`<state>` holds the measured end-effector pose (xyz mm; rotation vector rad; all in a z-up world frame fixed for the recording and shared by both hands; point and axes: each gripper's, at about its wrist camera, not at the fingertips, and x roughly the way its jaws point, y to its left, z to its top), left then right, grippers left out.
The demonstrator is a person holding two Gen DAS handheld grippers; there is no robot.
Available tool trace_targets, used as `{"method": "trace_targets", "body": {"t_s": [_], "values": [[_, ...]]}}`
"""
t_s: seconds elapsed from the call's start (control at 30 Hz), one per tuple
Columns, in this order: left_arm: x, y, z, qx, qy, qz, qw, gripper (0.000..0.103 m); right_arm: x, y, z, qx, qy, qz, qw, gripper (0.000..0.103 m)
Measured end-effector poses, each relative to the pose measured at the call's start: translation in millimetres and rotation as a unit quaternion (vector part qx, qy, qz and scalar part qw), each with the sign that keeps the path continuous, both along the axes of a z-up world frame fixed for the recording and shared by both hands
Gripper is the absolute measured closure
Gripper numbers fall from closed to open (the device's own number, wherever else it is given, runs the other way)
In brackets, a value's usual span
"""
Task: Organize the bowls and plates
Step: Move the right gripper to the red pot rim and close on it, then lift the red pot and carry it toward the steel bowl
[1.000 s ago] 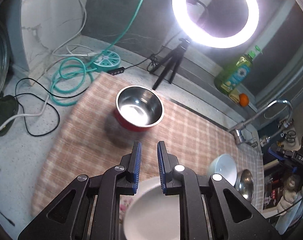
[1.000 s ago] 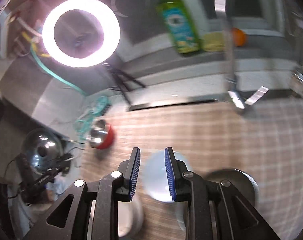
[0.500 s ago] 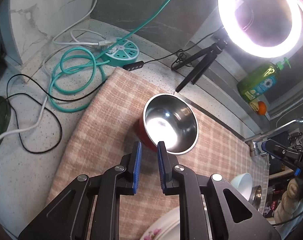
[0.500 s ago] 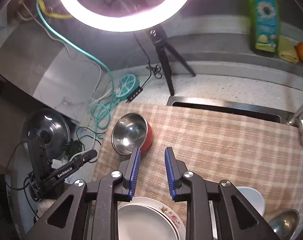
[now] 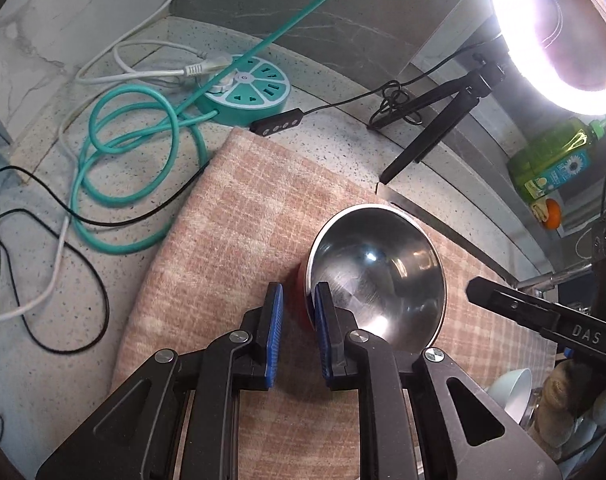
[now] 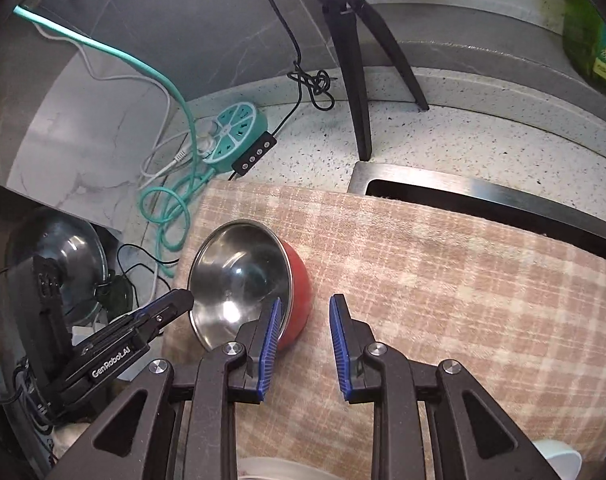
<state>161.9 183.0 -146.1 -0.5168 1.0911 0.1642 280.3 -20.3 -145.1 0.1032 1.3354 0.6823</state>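
Between the parted, empty fingers of the left gripper (image 5: pixel 296 306): rim of the red steel-lined bowl (image 5: pixel 377 270); right gripper (image 6: pixel 305 320), likewise agape and empty, straddles its opposite wall

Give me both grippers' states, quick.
Left gripper: open, holding nothing, jaws either side of the bowl's near rim.
Right gripper: open, holding nothing, jaws straddling the bowl's rim.
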Motion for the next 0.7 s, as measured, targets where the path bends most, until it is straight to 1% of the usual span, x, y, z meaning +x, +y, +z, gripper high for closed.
{"method": "trace_targets", "body": {"t_s": [0.07,0.13,0.23,0.4,0.43,0.5,0.53,0.63,0.7], "values": [[1,0,0,0.003,0.001,0.001,1.0,0.088,2,5,-4,-0.001,0.005,0.0,1.0,0.08],[1,1,0,-0.003,-0.001,0.0,1.0,0.088,4,8,-7,0.002,0.008,0.002,1.0,0.08],[3,-2,0,0.011,0.002,-0.007,0.9999,0.088,6,14,-12,-0.004,0.011,0.004,1.0,0.08],[7,-1,-3,0.012,0.004,-0.01,0.9999,0.088,7,20,-19,-0.019,0.015,0.014,1.0,0.08],[8,-1,-4,0.01,0.003,-0.011,0.9999,0.09,7,21,-21,-0.019,0.015,0.015,1.0,0.081],[10,1,-6,0.001,0.002,-0.012,0.9999,0.094,6,23,-23,-0.022,0.013,0.019,0.999,0.084],[10,1,-6,-0.003,0.0,-0.012,0.9999,0.095,6,24,-23,-0.021,0.015,0.021,0.999,0.088],[10,-3,-7,-0.002,-0.005,-0.018,0.9998,0.098,4,25,-24,-0.018,0.016,0.024,0.999,0.096],[10,-6,-6,0.004,-0.008,-0.022,0.9997,0.098,3,25,-24,-0.024,0.012,0.022,0.999,0.096]]}}
